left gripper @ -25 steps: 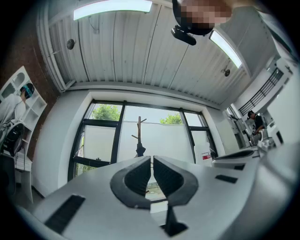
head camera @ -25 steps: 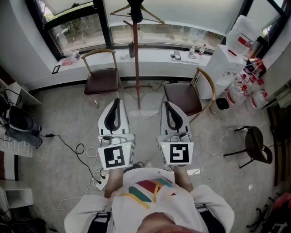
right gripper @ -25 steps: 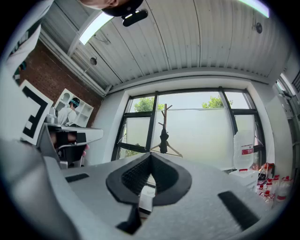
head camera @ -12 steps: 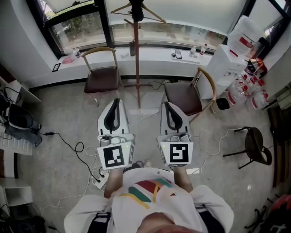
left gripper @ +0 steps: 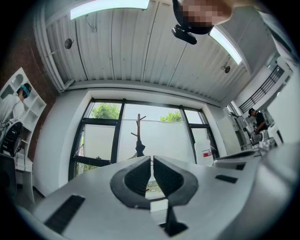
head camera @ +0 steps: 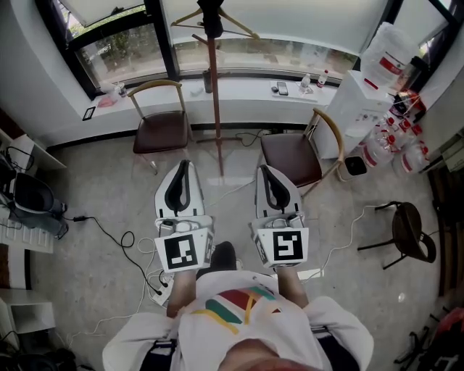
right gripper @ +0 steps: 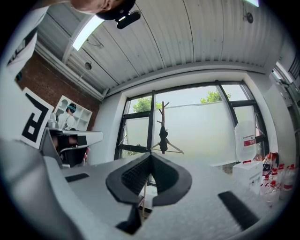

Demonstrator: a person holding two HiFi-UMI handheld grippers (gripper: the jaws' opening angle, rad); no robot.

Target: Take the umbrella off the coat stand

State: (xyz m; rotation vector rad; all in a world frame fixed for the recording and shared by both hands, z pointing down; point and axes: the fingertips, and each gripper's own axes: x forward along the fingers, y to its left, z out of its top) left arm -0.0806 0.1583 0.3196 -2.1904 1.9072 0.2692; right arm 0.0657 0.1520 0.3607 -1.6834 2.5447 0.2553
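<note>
The wooden coat stand [head camera: 217,94] rises in front of the window, between two chairs. A dark folded umbrella [head camera: 212,20] hangs near its top, with a wooden clothes hanger beside it. It also shows as a small dark shape on the stand in the left gripper view [left gripper: 139,149] and in the right gripper view [right gripper: 163,137]. My left gripper [head camera: 182,165] and right gripper [head camera: 264,169] are held side by side in front of my chest, well short of the stand. Both point toward it, shut and with nothing in them.
A brown chair [head camera: 162,127] stands left of the stand and another [head camera: 293,155] right of it. Cables [head camera: 123,235] trail over the floor at the left. Water bottles [head camera: 391,148] and a black stool [head camera: 407,230] are at the right. A windowsill [head camera: 246,87] runs behind.
A dark shoe has come into view below the grippers. The room has shifted slightly in the head view. Both grippers keep their place and stay shut.
</note>
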